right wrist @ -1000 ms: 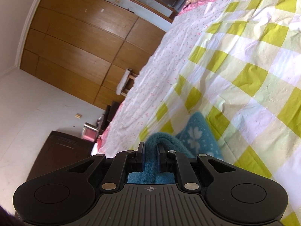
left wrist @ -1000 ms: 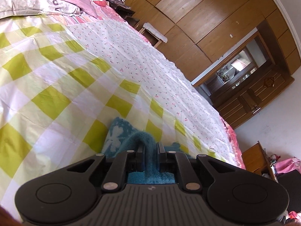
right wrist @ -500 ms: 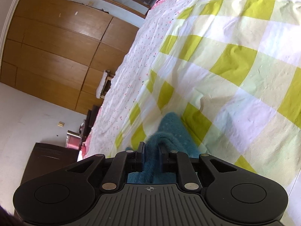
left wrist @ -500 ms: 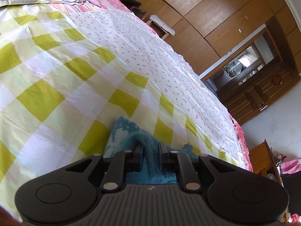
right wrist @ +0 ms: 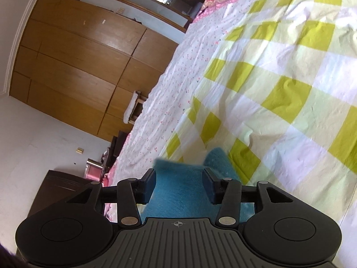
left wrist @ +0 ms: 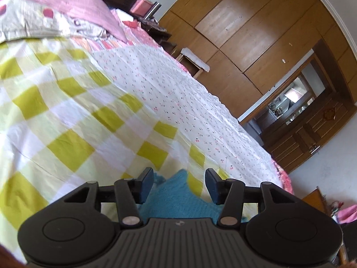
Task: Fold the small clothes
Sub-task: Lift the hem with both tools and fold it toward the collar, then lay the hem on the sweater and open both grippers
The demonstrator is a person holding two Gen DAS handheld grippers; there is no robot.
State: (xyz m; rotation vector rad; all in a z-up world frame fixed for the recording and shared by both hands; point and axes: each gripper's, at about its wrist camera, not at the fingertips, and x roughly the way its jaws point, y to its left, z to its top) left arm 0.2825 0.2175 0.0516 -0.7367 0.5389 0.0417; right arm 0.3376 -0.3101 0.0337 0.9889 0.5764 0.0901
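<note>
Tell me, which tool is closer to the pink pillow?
Left, probably: the pink pillow lies ahead-left of the left tool; the right tool sees none. Both jaws have just been opening, blue cloth between them.

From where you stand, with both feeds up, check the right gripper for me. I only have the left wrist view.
Observer: The right gripper is open; its jaws have just been opening, and the teal cloth lies between them, unpinched.
Operator: Tell me what the cloth rests on there.
Observer: On the green checked sheet, one corner pointing away from the gripper.
Operator: Name something beyond the bed on that side.
Observer: A dark cabinet stands low against the white wall.
</note>
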